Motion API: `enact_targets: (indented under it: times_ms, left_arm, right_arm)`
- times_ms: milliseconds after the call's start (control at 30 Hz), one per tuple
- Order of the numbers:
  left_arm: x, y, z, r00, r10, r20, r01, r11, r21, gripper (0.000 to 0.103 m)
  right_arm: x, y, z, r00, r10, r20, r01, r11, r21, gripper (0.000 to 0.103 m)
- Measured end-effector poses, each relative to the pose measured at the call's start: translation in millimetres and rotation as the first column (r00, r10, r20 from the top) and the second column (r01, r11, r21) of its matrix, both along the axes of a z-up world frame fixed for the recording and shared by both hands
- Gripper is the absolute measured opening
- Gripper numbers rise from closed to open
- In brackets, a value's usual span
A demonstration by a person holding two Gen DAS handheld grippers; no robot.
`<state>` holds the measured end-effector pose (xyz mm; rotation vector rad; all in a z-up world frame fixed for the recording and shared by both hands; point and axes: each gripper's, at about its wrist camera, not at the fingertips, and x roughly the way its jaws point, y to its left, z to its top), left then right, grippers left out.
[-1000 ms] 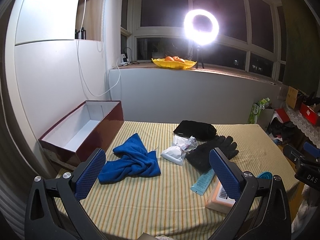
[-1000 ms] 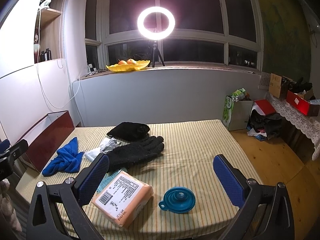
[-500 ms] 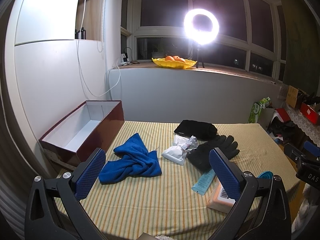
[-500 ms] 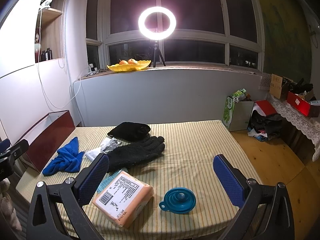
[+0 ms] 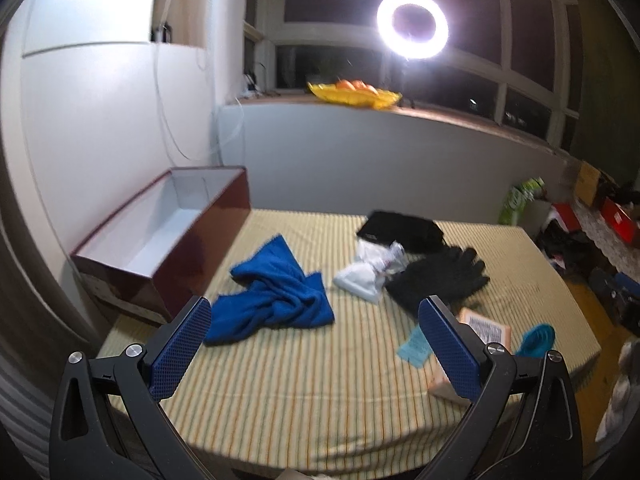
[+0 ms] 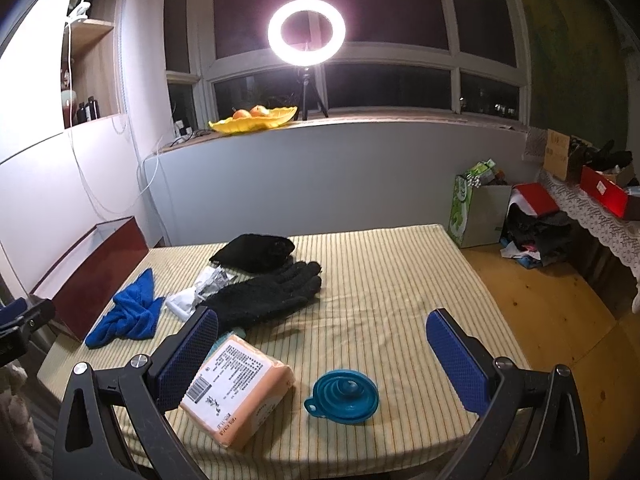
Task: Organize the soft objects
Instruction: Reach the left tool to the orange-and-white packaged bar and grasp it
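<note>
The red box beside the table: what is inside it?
The red box is open, and its white floor and walls look bare in the left wrist view. The corner nearest the camera is hidden behind its front wall.

Night room, ring light glowing.
Dark windows above a sill; white walls; wooden floor at right.

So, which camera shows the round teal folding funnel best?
The right wrist view: the round teal folding funnel lies whole between the open fingers. The left wrist view shows only its edge, partly behind the finger.
</note>
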<state>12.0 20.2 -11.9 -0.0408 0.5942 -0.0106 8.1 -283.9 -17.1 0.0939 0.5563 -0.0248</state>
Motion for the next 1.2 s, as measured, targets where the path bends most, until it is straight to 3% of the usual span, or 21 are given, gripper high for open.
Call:
enact_targets:
  times_ms: [267,433,600,700,800,867,1033,1200]
  left_arm:
    - [12,-6,-21,0.987,-0.107,-0.119,0.101,0.993,-0.057,0.103]
    - [22,-21,-39,0.956,-0.209,-0.208,0.192,0.977,-0.096,0.09]
    - [31,-41,-50,0.903,-0.33,-0.276,0.296,0.942,-0.157,0.078]
    - [42,-53,-60,0.844,-0.412,-0.342,0.347,0.907,-0.237,0.075]
    - [52,-65,-73,0.788,-0.467,-0.401,0.371,0.88,-0.297,0.072]
    - [56,-74,-78,0.765,-0.488,-0.421,0.393,0.871,-0.296,0.062]
    - [61,-87,-84,0.723,-0.522,-0.453,0.438,0.853,-0.285,0.047]
    - [70,-100,-88,0.706,-0.533,-0.466,0.481,0.844,-0.236,0.039]
  right_arm:
    - [10,-9,-17,0.992,0.075,-0.102,-0.063,0.991,0.117,0.103]
    - [17,-2,-35,0.977,0.126,-0.169,-0.098,0.981,0.164,0.102]
    - [31,7,-62,0.941,0.194,-0.276,-0.126,0.961,0.247,0.076]
    - [39,7,-78,0.917,0.227,-0.329,-0.118,0.941,0.318,0.061]
    - [47,7,-90,0.897,0.248,-0.365,-0.107,0.924,0.366,0.052]
    - [50,8,-93,0.889,0.259,-0.376,-0.105,0.917,0.384,0.05]
    - [55,6,-97,0.879,0.272,-0.392,-0.088,0.899,0.428,0.048]
    - [62,6,-99,0.873,0.283,-0.397,-0.079,0.886,0.458,0.044]
